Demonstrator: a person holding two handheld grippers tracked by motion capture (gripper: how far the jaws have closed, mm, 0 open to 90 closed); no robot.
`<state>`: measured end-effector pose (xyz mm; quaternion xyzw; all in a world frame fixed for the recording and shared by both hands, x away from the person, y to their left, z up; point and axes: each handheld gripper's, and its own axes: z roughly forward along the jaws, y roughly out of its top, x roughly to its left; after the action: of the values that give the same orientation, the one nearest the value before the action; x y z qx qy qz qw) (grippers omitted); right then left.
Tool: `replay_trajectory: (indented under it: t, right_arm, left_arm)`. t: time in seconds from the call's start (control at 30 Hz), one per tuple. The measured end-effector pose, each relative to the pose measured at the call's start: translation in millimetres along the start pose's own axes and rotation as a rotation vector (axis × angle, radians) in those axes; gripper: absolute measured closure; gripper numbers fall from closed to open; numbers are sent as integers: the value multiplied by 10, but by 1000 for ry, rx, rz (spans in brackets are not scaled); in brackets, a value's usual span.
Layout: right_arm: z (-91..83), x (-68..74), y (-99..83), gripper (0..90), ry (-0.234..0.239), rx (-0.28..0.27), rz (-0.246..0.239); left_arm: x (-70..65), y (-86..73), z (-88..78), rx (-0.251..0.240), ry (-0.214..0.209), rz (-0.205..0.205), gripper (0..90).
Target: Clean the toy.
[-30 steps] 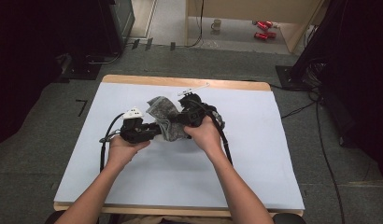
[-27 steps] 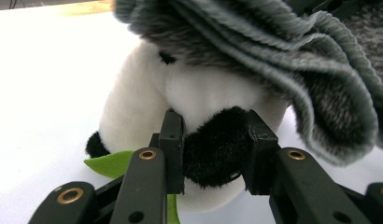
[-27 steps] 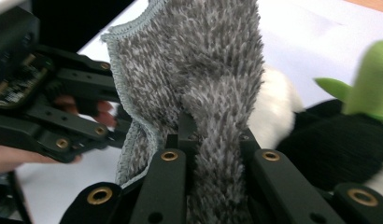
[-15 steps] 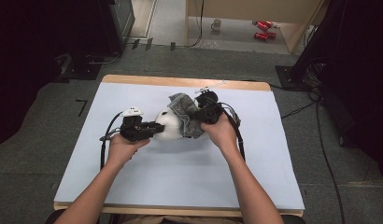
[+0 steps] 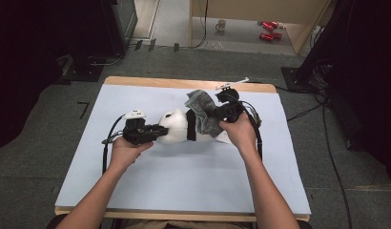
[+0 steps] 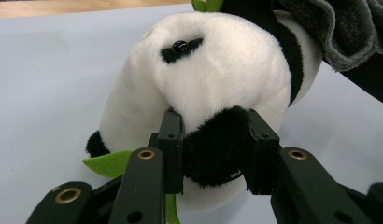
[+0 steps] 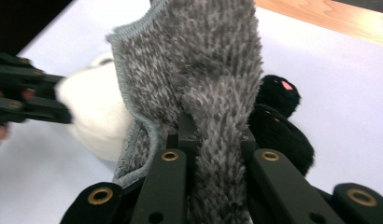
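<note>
A plush panda (image 5: 177, 126) lies on the pale blue mat (image 5: 136, 181), white head toward my left hand. My left gripper (image 5: 160, 130) is shut on the panda's black ear (image 6: 215, 147), its pads pressing from both sides. A grey fluffy cloth (image 5: 203, 114) drapes over the panda's body. My right gripper (image 5: 213, 113) is shut on a fold of that cloth (image 7: 217, 140), pinched between its jaws. The panda's black paws (image 7: 278, 121) show behind the cloth in the right gripper view, and a green felt leaf (image 6: 108, 163) pokes out under the head.
The mat covers a wooden table (image 5: 184, 82). Black cables (image 5: 108, 143) trail from both grippers. Beyond the table, a cup (image 5: 221, 24) and red items (image 5: 267, 29) sit on the floor, with dark equipment at both sides.
My right gripper has pulled the grey cloth to the right and away, uncovering the panda's white head. The left gripper has stayed where it was on the panda.
</note>
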<state>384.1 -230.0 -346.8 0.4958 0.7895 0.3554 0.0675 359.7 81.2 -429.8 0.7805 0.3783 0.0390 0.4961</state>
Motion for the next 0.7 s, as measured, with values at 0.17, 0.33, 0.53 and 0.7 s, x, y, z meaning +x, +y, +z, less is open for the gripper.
replay_trajectory:
  t: [0.17,0.33,0.53,0.7]
  right_arm:
    - [-115,74,55,811,59,-39,7]
    - [-141,261,150,811,103,-52,-28]
    - [1,464,238,811,153,-40,-48]
    - [201,648,274,811,206,-22,-58]
  left_arm:
    - [13,-7,-4,0,4,-5,658]
    - [4,-5,-4,-1,5,-3,657]
    - [-1,-4,-5,-2,6,-3,655]
    - [1,-5,-4,-5,5,-3,652]
